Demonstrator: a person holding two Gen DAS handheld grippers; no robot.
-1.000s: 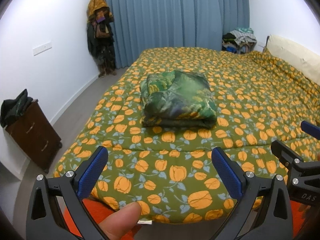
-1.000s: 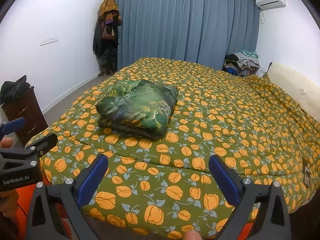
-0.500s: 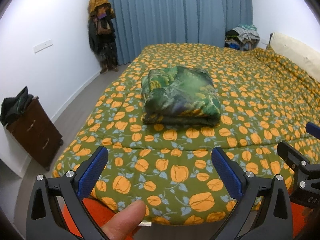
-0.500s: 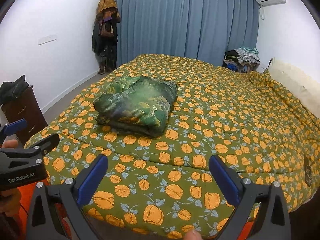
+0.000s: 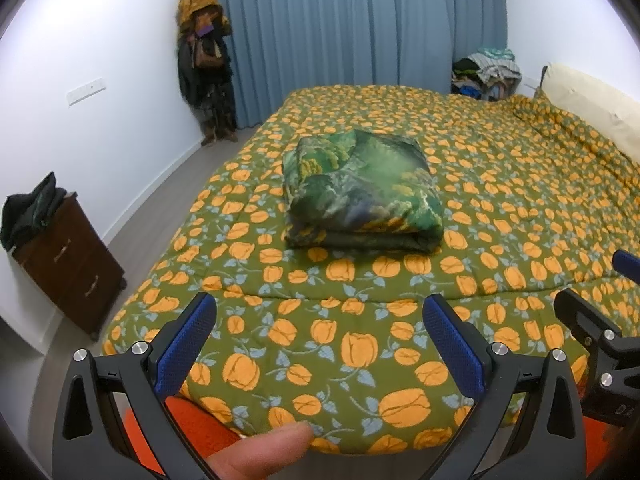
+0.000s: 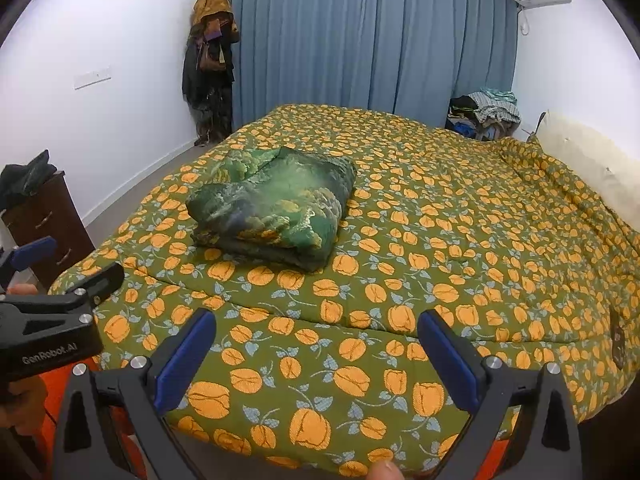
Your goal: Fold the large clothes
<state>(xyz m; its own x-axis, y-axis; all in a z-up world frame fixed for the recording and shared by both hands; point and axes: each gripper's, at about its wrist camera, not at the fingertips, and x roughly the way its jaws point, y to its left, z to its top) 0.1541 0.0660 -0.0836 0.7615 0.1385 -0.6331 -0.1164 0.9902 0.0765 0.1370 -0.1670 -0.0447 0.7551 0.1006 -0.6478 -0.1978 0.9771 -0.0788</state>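
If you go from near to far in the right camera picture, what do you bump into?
Right gripper → flowery quilt → folded green cloth → blue curtain.

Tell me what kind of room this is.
A bedroom, most likely: a large bed under an orange-flowered quilt, long blue curtains behind it, and a dark wooden drawer chest by the wall.
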